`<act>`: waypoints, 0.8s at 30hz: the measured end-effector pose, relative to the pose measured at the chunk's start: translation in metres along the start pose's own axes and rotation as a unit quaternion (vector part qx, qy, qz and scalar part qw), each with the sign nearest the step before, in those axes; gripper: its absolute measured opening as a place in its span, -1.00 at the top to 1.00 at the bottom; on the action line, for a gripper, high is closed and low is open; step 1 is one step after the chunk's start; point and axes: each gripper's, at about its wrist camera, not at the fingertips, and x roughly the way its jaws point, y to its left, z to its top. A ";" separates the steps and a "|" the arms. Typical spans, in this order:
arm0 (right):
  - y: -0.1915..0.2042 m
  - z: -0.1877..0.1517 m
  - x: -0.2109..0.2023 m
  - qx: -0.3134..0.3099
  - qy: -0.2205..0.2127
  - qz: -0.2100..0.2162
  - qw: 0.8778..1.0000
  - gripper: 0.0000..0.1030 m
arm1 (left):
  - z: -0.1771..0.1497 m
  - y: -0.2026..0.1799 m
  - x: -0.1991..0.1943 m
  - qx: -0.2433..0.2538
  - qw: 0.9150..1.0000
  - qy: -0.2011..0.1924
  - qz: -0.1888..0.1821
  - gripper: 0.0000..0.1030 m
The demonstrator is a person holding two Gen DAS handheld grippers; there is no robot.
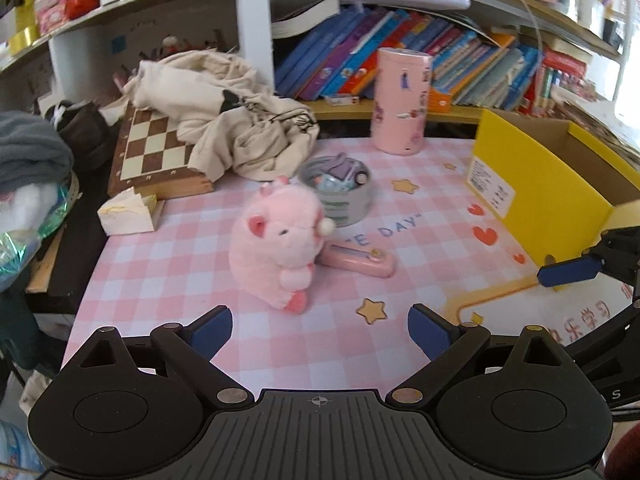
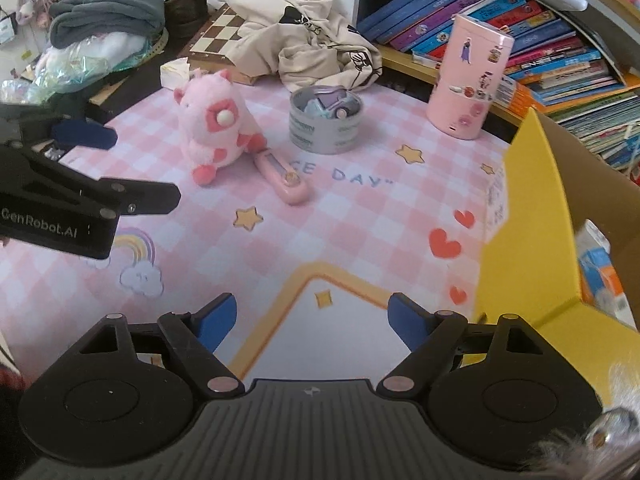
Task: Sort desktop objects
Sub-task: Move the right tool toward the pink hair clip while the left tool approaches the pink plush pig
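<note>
A pink plush toy [image 1: 278,246] stands on the pink checked mat [image 1: 168,276], also in the right wrist view [image 2: 214,130]. A pink stapler-like case [image 1: 358,260] lies beside it [image 2: 284,178]. A grey tape roll [image 1: 340,192] holds a small toy car [image 2: 334,106]. A yellow cardboard box [image 1: 540,188] stands at the right [image 2: 520,220]. My left gripper [image 1: 320,330] is open and empty just in front of the plush. My right gripper [image 2: 312,320] is open and empty over the mat near the box.
A tall pink canister [image 1: 402,102] stands at the back. A chessboard [image 1: 154,148] with a beige cloth [image 1: 224,112] lies at the back left. A white tissue pack [image 1: 128,214] lies at the mat's left edge. Books [image 1: 440,60] fill the shelf. Cartons [image 2: 600,276] lie in the box.
</note>
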 end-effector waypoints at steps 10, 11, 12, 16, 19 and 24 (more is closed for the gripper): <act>0.002 0.032 0.032 -0.017 -0.009 0.014 1.000 -0.16 | 0.007 0.015 0.027 -0.032 0.999 0.007 0.010 -0.87; 0.002 0.035 0.036 -0.016 -0.011 0.015 1.000 -0.16 | 0.008 0.016 0.029 -0.030 0.999 0.005 0.012 -0.87; 0.002 0.039 0.040 -0.014 -0.011 0.017 1.000 -0.16 | 0.010 0.016 0.031 -0.025 1.000 0.000 0.015 -0.87; 0.003 0.052 0.058 -0.017 -0.011 0.019 1.000 -0.13 | 0.015 0.016 0.039 0.005 0.999 -0.028 0.031 -0.86; 0.002 0.058 0.071 -0.018 -0.008 0.022 1.000 -0.13 | 0.018 0.019 0.049 0.009 0.999 -0.028 0.034 -0.84; 0.000 0.065 0.087 -0.018 -0.013 0.040 0.999 -0.13 | 0.023 0.027 0.062 -0.003 0.999 -0.022 0.030 -0.83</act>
